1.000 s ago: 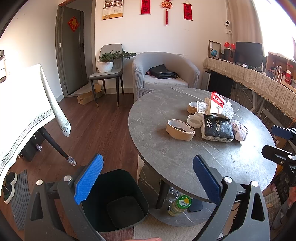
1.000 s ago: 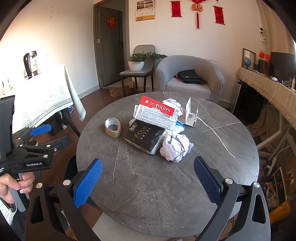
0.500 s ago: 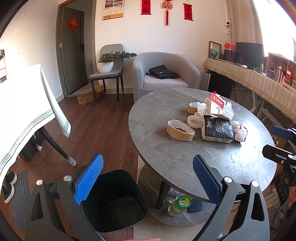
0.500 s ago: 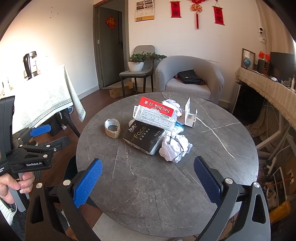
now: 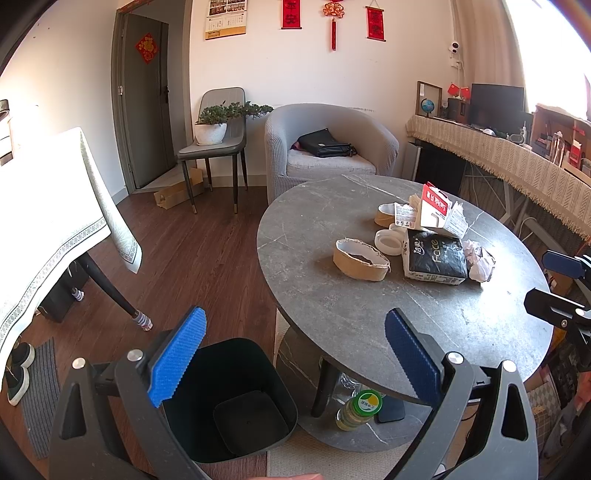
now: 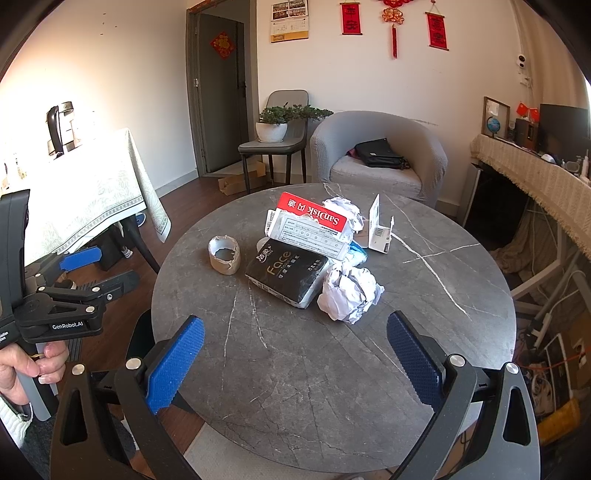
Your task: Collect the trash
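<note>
Left gripper (image 5: pixel 295 354): fingers wide, empty, lower frame above black bin (image 5: pixel 229 402). Right gripper (image 6: pixel 295 354): wide, empty. Frame centre: crumpled paper (image 6: pixel 349 293), tissue pack (image 6: pixel 288 271), possibly tape cores.

A home living room: a grey armchair (image 6: pixel 380 155), a potted plant (image 6: pixel 275 123) on a chair, red wall hangings (image 6: pixel 393 22), a calendar (image 6: pixel 290 22) and wood floor.

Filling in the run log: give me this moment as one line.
stage: before first pick | left gripper: open, empty, above bin | right gripper: open, empty, facing crumpled paper | trash: all on table
</note>
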`<control>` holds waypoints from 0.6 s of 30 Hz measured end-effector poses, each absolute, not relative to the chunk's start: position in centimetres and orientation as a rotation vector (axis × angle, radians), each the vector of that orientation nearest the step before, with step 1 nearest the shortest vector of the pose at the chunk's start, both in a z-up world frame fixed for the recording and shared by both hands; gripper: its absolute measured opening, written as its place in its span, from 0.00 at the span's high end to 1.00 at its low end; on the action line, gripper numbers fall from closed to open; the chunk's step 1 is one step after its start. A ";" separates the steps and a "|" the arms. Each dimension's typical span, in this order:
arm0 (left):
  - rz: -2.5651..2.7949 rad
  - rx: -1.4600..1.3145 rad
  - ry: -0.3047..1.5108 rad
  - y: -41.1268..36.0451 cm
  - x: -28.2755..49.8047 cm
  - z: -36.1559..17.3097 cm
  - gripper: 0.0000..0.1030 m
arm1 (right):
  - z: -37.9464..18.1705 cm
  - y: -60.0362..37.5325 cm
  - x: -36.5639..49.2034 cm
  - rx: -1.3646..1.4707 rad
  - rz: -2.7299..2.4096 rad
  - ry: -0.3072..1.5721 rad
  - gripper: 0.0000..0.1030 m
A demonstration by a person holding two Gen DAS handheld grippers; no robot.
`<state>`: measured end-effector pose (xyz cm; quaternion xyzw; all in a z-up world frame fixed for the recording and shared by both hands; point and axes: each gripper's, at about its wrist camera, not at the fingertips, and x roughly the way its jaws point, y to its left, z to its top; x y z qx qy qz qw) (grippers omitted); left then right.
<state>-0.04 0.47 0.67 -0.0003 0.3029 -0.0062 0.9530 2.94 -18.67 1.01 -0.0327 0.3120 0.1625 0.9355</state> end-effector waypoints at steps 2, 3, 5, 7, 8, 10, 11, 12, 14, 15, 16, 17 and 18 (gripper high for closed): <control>-0.013 0.000 0.616 0.5 0.0 0.7 0.04 | 1.0 -18.6 2.9 -0.071 0.332 0.637 0.03; -0.014 0.000 0.616 0.5 0.0 0.7 0.04 | 0.9 -18.6 2.9 -0.071 0.332 0.638 0.03; -0.013 0.000 0.615 0.5 0.0 0.7 0.04 | 0.9 -18.6 3.0 -0.069 0.331 0.637 0.03; -0.013 -0.002 0.616 0.5 0.0 0.7 0.04 | 0.9 -18.7 3.0 -0.066 0.331 0.638 0.03; -0.013 -0.001 0.616 0.5 -0.1 0.7 0.04 | 0.9 -18.7 3.0 -0.064 0.333 0.639 0.03; -0.013 0.000 0.616 0.5 -0.1 0.7 0.04 | 0.8 -18.7 3.0 -0.066 0.335 0.640 0.03; -0.013 -0.001 0.616 0.5 -0.1 0.7 0.04 | 0.8 -18.7 3.0 -0.065 0.335 0.639 0.03; -0.013 0.000 0.616 0.5 -0.1 0.6 0.04 | 0.8 -18.7 3.0 -0.064 0.337 0.640 0.03; -0.013 0.000 0.616 0.5 -0.1 0.7 0.04 | 0.7 -18.7 3.0 -0.065 0.337 0.640 0.03; -0.013 0.000 0.616 0.5 -0.1 0.6 0.04 | 0.7 -18.7 3.0 -0.065 0.336 0.640 0.03; -0.014 0.000 0.616 0.4 0.0 0.6 0.04 | 0.7 -18.7 3.0 -0.064 0.335 0.640 0.03; -0.014 0.001 0.617 0.5 0.0 0.6 0.04 | 0.7 -18.7 3.0 -0.063 0.335 0.640 0.03; -0.015 0.002 0.616 0.5 0.0 0.6 0.04 | 0.7 -18.8 3.0 -0.063 0.334 0.640 0.03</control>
